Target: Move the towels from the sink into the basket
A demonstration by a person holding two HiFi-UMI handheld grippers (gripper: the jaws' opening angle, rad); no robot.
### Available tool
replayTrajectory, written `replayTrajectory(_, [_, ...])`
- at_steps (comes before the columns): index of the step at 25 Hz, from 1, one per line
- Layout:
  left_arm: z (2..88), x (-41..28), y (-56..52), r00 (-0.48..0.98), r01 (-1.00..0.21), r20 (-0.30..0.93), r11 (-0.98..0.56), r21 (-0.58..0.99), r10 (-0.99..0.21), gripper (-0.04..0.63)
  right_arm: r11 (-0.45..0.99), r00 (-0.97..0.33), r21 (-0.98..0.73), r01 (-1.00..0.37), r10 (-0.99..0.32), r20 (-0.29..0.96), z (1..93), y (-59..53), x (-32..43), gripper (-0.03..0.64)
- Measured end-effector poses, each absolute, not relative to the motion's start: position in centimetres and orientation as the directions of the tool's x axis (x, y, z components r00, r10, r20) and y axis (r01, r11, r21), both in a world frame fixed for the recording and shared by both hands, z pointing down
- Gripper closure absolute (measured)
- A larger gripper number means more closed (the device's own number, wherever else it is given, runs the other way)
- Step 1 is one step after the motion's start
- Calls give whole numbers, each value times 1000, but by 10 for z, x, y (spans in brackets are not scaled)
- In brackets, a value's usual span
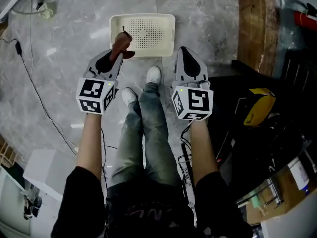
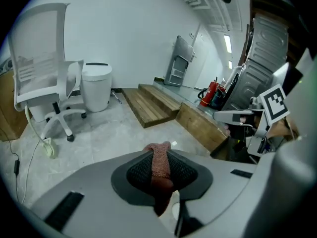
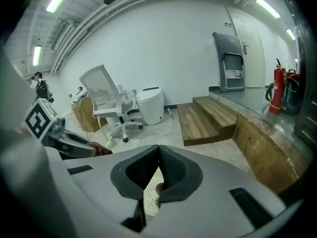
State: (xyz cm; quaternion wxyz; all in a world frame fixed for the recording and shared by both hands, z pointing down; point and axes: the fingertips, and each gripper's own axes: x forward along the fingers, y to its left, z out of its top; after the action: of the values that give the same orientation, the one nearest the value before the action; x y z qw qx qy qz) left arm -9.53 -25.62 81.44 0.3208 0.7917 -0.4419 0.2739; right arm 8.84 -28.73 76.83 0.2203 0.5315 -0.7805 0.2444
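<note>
A reddish-brown towel [image 1: 122, 46] is pinched in my left gripper [image 1: 115, 53], which is shut on it; in the left gripper view the towel [image 2: 160, 165] runs between the dark pads as a narrow strip. It hangs over the near left edge of the white perforated basket [image 1: 142, 33] on the floor. My right gripper [image 1: 184, 51] is level with the left, just right of the basket's near corner, its jaws shut with nothing between them. Through its jaws a bit of the basket [image 3: 151, 192] shows. No sink is in view.
The person's legs and white shoes [image 1: 153, 75] stand just before the basket. A cable [image 1: 37, 90] trails over the marble floor at left. Wooden steps [image 2: 151, 103], an office chair [image 2: 47, 90], a white bin [image 2: 96, 86] and a fire extinguisher [image 3: 276, 90] stand around.
</note>
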Motion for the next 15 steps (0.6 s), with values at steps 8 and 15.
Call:
replayTrajectory(8, [949, -103, -252, 439, -888, 731, -374, 266, -523, 518, 321, -335, -139, -937, -708, 622, 893, -278, 93, 601])
replayTrajectory(15, [1035, -96, -259, 444, -879, 732, -408, 246, -517, 508, 312, -332, -144, -939, -714, 616, 971, -282, 95, 601])
